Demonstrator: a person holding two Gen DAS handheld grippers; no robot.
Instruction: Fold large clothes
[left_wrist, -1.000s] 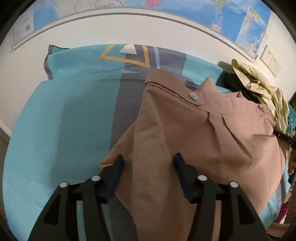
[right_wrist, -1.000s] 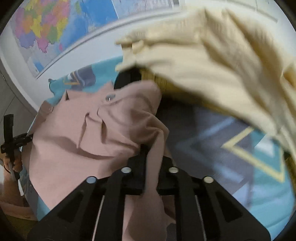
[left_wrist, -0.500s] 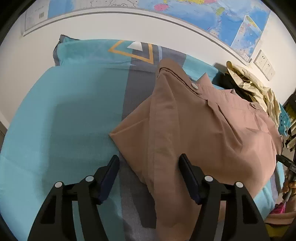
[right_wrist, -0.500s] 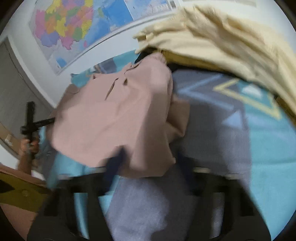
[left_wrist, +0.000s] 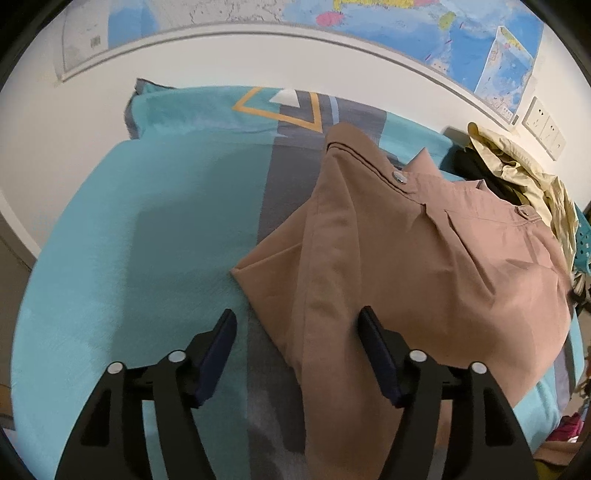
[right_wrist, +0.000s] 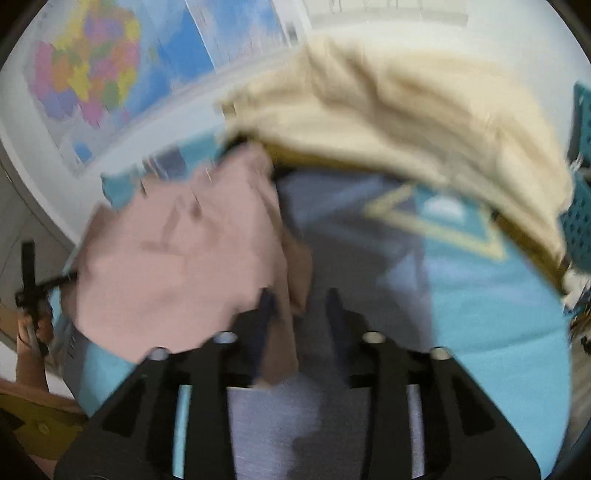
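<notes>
A brown garment (left_wrist: 424, 258) lies folded on the teal and grey bed sheet (left_wrist: 147, 240), its waistband and buttons toward the wall. My left gripper (left_wrist: 295, 332) hovers at its near edge with the jaws opening. A corner of the cloth lies between the fingers, and neither pad presses it. The right wrist view is blurred. There the brown garment (right_wrist: 177, 258) fills the left side. My right gripper (right_wrist: 300, 306) is at its edge, jaws opening, with a loose flap of brown cloth against the left finger (right_wrist: 266, 306) and a gap on the other side.
A heap of cream clothes (right_wrist: 388, 110) sits on the bed by the wall, also seen as cream clothes (left_wrist: 517, 173). A teal perforated basket (right_wrist: 580, 221) stands at the right edge. A map (left_wrist: 443, 33) and sockets (left_wrist: 545, 123) are on the wall.
The right gripper was shut on a fold of the brown garment; its jaws have parted and the cloth has dropped onto the bed. The left gripper has drawn back to the garment's edge and widened.
</notes>
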